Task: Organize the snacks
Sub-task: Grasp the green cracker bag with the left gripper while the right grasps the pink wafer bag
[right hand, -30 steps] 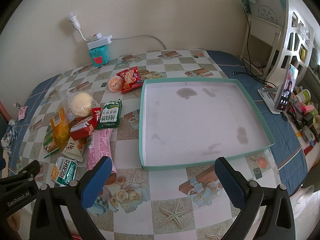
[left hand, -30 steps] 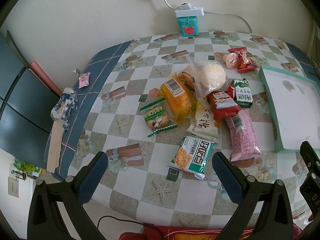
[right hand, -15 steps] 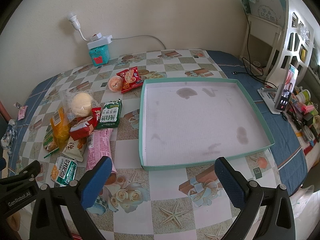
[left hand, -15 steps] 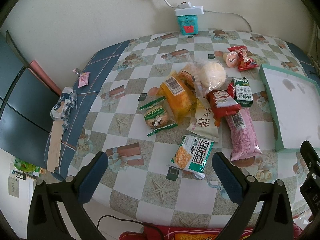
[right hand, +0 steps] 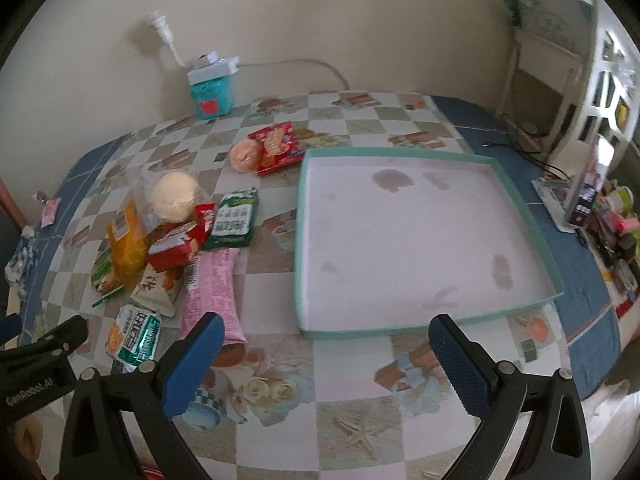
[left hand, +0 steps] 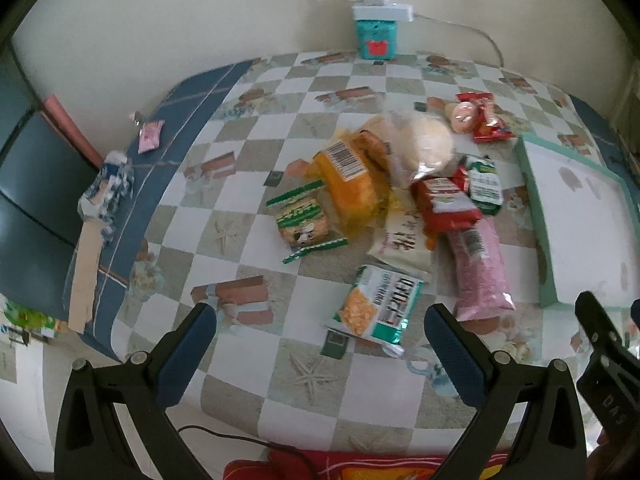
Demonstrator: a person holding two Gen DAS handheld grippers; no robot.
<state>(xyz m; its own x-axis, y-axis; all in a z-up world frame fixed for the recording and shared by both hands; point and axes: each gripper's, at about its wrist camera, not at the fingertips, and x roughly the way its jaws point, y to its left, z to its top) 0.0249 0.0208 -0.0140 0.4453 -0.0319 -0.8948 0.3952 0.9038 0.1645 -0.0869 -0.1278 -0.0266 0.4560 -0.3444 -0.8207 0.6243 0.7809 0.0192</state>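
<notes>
A heap of snack packets lies on the checked tablecloth: a green-and-white packet (left hand: 376, 306) nearest me, a long pink packet (left hand: 480, 268), a red packet (left hand: 444, 202), an orange bag (left hand: 352, 184), a bagged bun (left hand: 428, 142) and a small green packet (left hand: 302, 222). An empty teal-rimmed tray (right hand: 302, 240) sits to their right. My left gripper (left hand: 320, 348) is open, just short of the green-and-white packet. My right gripper (right hand: 324, 354) is open above the table in front of the tray's near rim. The pink packet also shows in the right wrist view (right hand: 210, 292).
A teal box (left hand: 376, 38) with a power strip on it stands at the wall. A red packet and a round pastry (right hand: 266, 148) lie apart behind the tray. A small pink sachet (left hand: 150, 138) lies at the table's left edge. A phone stand and clutter (right hand: 592, 192) sit at right.
Both grippers have moved slightly forward and lower toward the table; the snacks and tray have not moved. Both stay open.
</notes>
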